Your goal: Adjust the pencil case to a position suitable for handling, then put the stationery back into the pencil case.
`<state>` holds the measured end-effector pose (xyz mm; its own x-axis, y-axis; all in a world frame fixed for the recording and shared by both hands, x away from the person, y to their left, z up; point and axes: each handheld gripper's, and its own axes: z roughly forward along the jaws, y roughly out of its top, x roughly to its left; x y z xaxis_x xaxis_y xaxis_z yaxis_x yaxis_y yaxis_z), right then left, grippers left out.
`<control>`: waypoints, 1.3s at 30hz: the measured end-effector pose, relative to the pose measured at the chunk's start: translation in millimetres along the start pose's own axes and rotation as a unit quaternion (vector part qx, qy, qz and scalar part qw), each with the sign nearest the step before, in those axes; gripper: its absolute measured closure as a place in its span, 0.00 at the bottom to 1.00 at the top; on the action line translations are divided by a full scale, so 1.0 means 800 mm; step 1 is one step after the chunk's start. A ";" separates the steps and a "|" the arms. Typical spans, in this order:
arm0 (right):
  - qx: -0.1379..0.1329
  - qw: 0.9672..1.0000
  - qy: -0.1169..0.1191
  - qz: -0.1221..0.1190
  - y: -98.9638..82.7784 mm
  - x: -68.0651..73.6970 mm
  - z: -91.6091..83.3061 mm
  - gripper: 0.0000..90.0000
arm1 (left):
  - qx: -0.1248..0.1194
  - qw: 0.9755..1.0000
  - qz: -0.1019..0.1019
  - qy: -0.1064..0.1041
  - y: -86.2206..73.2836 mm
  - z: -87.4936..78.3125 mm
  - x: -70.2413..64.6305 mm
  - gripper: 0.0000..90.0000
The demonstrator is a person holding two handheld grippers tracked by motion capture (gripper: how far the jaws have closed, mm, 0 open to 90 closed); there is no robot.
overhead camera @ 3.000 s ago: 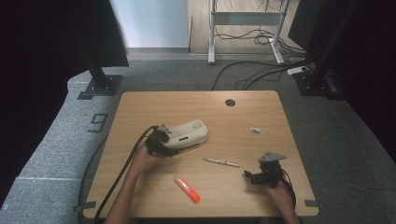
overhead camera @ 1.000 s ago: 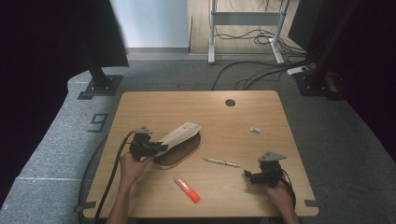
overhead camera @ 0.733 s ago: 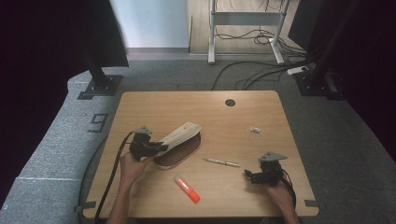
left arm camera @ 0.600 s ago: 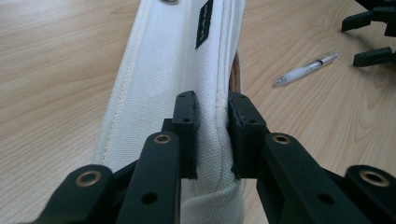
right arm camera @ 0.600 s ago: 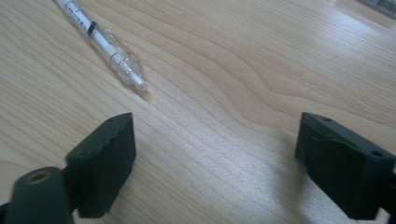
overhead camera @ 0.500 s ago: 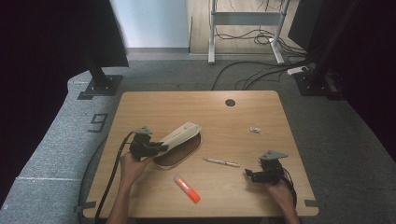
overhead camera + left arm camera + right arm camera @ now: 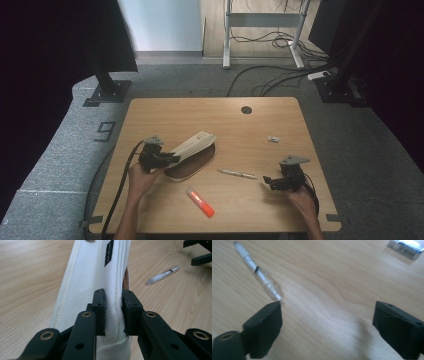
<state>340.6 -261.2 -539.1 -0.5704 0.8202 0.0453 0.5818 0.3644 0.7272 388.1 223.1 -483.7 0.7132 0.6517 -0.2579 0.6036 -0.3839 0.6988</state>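
A white canvas pouch (image 7: 192,145) lies left of the table's middle, its upper side lifted off a brown underside (image 7: 192,166). My left gripper (image 7: 167,159) is shut on the pouch's near end. In the left gripper view its pads (image 7: 100,307) pinch a fold of the white fabric (image 7: 92,270). My right gripper (image 7: 267,181) rests low at the front right, open, and its jaws have just been opening with nothing between them. In the right gripper view (image 7: 327,315) a clear pen (image 7: 259,275) lies just beyond the left jaw. The pen (image 7: 237,174) sits between the two grippers.
An orange marker (image 7: 200,201) lies near the table's front edge, below the pouch. A small silver item (image 7: 272,139) sits at the right, behind my right gripper. A round cable hole (image 7: 246,109) is at the back of the wooden table (image 7: 165,115).
Since three seconds ago my left gripper has pulled the pouch's end leftward and lifted its top side, baring the brown underside. The right hand has barely moved.
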 end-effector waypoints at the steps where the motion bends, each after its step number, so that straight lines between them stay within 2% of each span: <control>1: -0.002 1.000 -0.001 0.000 0.002 -0.001 0.000 0.06 | 0.001 1.000 0.000 0.000 0.000 0.000 0.000 0.83; 6: -0.008 1.000 -0.006 -0.007 0.013 -0.008 0.004 0.00 | 0.002 1.000 0.002 -0.001 0.000 0.000 -0.001 0.83; 10: -0.005 1.000 -0.004 -0.008 0.022 -0.014 0.006 0.00 | 0.003 1.000 0.002 -0.002 0.000 0.000 0.000 0.82; 16: -0.016 1.000 -0.013 -0.006 0.038 -0.025 0.006 0.00 | 0.004 1.000 0.002 -0.004 0.000 0.000 0.000 0.82; 19: -0.024 1.000 -0.010 0.000 0.045 -0.032 0.008 0.00 | 0.003 1.000 0.003 -0.003 0.000 0.000 0.000 0.82; 26: -0.013 1.000 -0.017 -0.002 0.055 -0.044 0.016 0.00 | 0.004 1.000 0.004 -0.003 0.000 0.000 0.000 0.82; 32: -0.008 1.000 -0.025 0.008 0.061 -0.059 0.027 0.02 | 0.004 1.000 0.005 -0.003 0.000 0.000 0.000 0.82; 39: -0.016 1.000 -0.023 0.013 0.070 -0.075 0.032 0.08 | 0.004 1.000 0.005 -0.004 0.000 0.000 0.001 0.82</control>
<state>422.2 -278.3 -518.9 -0.5279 0.8487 0.0338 0.5769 0.3291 0.7476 388.6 223.3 -484.1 0.7226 0.6419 -0.2566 0.5988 -0.3957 0.6963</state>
